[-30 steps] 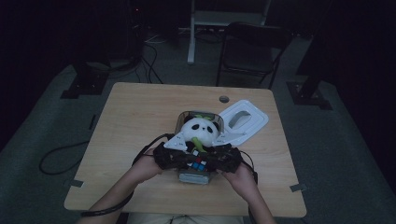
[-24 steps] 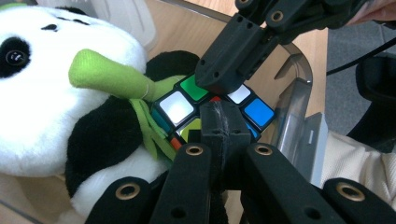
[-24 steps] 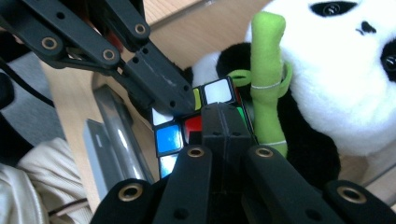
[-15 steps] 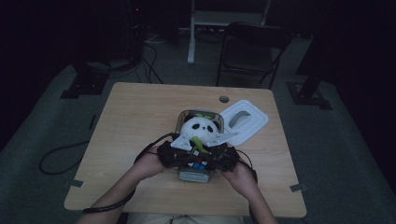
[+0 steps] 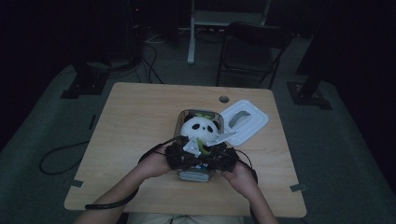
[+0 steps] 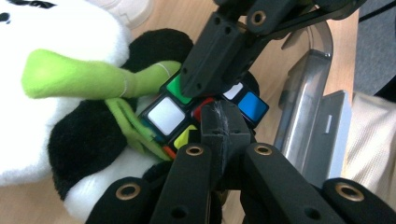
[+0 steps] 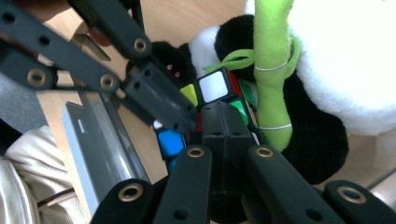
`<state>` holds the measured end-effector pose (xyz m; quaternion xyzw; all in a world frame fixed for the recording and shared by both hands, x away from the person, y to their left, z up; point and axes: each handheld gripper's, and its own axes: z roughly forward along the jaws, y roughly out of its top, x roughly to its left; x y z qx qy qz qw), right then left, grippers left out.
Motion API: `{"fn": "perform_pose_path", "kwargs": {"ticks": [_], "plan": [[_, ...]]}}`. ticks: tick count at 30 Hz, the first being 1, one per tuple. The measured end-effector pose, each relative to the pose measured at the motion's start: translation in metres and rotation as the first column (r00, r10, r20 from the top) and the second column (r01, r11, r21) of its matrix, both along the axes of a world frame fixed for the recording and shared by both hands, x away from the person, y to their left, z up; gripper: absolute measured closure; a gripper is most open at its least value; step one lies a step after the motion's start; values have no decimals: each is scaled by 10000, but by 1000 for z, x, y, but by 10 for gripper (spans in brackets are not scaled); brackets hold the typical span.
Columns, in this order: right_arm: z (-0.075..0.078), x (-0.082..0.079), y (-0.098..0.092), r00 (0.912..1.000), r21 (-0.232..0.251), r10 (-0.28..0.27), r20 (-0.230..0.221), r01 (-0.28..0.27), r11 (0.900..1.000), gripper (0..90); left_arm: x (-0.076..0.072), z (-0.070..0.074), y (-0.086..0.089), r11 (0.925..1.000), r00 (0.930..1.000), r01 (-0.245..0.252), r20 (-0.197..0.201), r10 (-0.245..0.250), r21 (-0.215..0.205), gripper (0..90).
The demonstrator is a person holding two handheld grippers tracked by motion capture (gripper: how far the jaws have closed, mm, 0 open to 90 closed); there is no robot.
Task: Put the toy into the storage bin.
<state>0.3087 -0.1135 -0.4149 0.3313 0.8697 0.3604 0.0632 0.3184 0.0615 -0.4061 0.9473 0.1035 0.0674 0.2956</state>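
A white and black panda plush (image 5: 200, 126) lies in a clear bin (image 5: 180, 119) at the table's middle. It holds a green bamboo stalk (image 6: 70, 77) (image 7: 271, 60). A colour-tiled puzzle cube (image 6: 166, 114) (image 7: 213, 86) sits low in the bin against the panda's black limbs. My left gripper (image 5: 180, 156) (image 6: 219, 116) and my right gripper (image 5: 219, 158) (image 7: 222, 114) meet over the bin's near end. Both are shut with nothing between the jaws, and their tips rest on or just above the cube. Each gripper view shows the other gripper crossing in from above.
A white lid (image 5: 243, 121) lies on the table right of the bin. The bin's clear wall (image 6: 303, 93) (image 7: 100, 135) stands close beside the jaws. A dark chair (image 5: 252, 46) and cables sit on the floor beyond the table. The room is dim.
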Motion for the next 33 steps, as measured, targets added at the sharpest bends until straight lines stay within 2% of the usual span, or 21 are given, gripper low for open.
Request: {"fn": "perform_pose_path", "kwargs": {"ticks": [3,5,7,10,12,14,16,17,19,20,22,25,27,30,33], "plan": [[1,1,-3,9998,210,-93,-187,97,9997,900,0,1,2,9998,10000,-31,-68,30,-217,900],[4,1,-4,9999,232,2,-161,2,9997,900,-1,2,4,9982,9995,139,-259,-155,-583,900],[7,0,-3,9999,257,39,-119,-36,9997,900,-6,5,4,9982,9999,104,75,-99,-595,900],[16,-3,-6,10000,554,-20,92,15,9985,900,-9,14,9,9956,9997,105,215,-85,-932,900],[21,-5,-9,9999,836,-2,145,-10,9965,838,-8,17,14,9928,10000,12,47,-7,-1199,900],[24,-5,-13,9998,1211,-94,200,70,9926,765,-5,18,20,9856,9996,-91,-279,45,-1687,900],[27,-5,-19,9990,1487,-319,298,272,9885,706,-2,19,26,9793,9991,-276,-369,205,-2006,900],[29,-5,-22,9984,1679,-450,350,385,9850,639,-1,20,29,9747,9988,-406,-359,335,-2200,900],[31,-3,-29,9970,2007,-704,308,628,9776,555,0,21,34,9678,9981,-612,-251,568,-2441,845],[31,-1,-32,9964,2105,-797,299,717,9750,545,1,22,35,9653,9973,-736,-194,710,-2505,817],[31,1,-35,9944,2222,-995,345,895,9709,552,4,24,37,9601,9965,-831,-323,773,-2671,816],[31,0,-35,9955,2250,-874,351,774,9713,510,3,25,37,9599,9963,-845,-363,776,-2673,749],[32,-2,-33,9962,2328,-776,396,663,9703,444,2,25,37,9587,9961,-860,-425,774,-2711,678],[32,-4,-34,9945,2372,-873,574,714,9688,343,2,23,41,9532,9940,-1069,-515,962,-2830,567],[31,-5,-38,9933,2522,-989,602,807,9643,205,3,22,47,9480,9918,-1262,-580,1141,-2921,402]]}}
